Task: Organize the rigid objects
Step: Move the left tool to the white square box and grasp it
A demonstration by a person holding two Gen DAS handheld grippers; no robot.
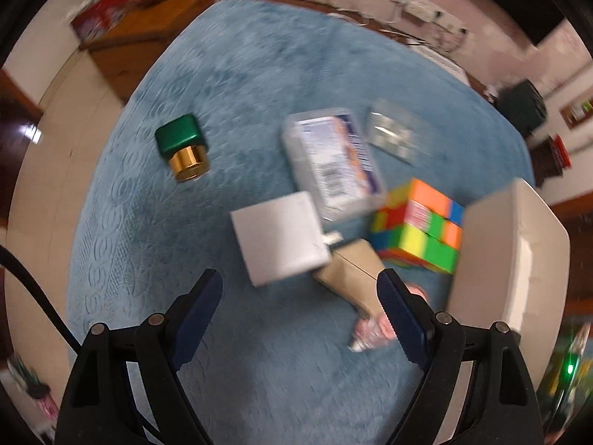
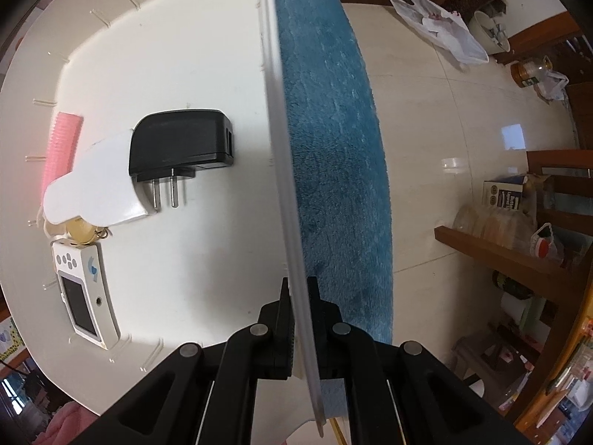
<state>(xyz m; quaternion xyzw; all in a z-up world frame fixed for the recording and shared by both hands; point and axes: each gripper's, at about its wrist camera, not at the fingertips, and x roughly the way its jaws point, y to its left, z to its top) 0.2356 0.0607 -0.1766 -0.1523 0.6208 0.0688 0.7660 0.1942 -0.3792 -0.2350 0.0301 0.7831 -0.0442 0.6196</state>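
Both views look steeply down past their hand-held grippers: left over the mat, right close on the bin; both share these.

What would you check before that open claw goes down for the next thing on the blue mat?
1. Left gripper open, nothing between its fingers: ok.
2. A target within its span: the white charger block lies just ahead of the fingertips, leaning on a brown cardboard box: ok, though the picture is blurred.
3. Neighbours clear of the fingers: the right-hand finger overlaps the cardboard box and a pink-printed packet: not ok.
4. Right gripper clamped on the white bin's wall: ok.
5. Room in the bin beside the black plug adapter and small white screen device: ok.
6. Puzzle cube free of the bin's side: cannot tell.
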